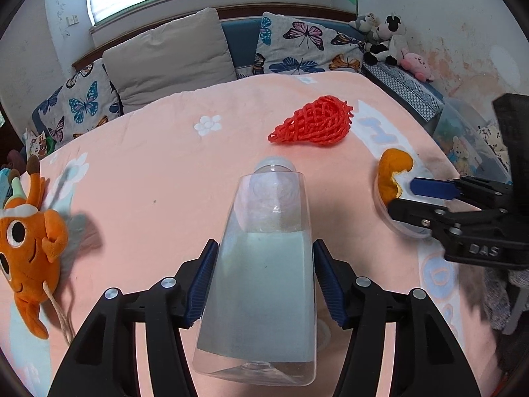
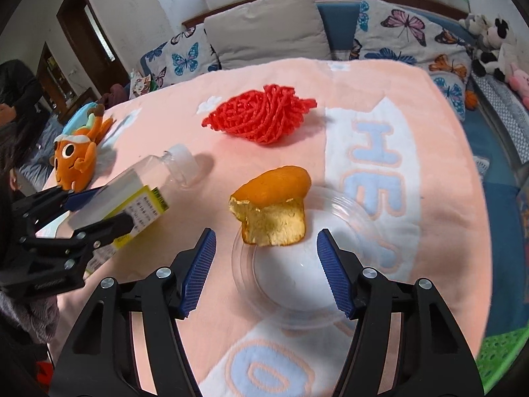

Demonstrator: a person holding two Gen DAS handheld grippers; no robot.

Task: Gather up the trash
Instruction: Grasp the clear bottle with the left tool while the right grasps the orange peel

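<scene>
My left gripper [image 1: 264, 284] is shut on a clear plastic bottle [image 1: 264, 264], cap end pointing away, held just above the peach blanket; the bottle also shows in the right wrist view [image 2: 145, 192] with a yellow label. My right gripper [image 2: 266, 271] is open around the near rim of a clear plastic dish [image 2: 297, 284] that holds an orange peel [image 2: 272, 205]. In the left wrist view the right gripper [image 1: 401, 195] straddles the dish rim [image 1: 383, 205] beside the peel [image 1: 391, 172]. A red foam fruit net [image 1: 310, 120] lies farther back on the blanket, also seen in the right wrist view [image 2: 261, 115].
An orange plush toy [image 1: 29, 235] lies at the bed's left edge. Pillows [image 1: 168, 56] and stuffed animals [image 1: 386, 39] line the headboard. The bed's right edge drops to a blue bench with storage boxes [image 1: 463, 132].
</scene>
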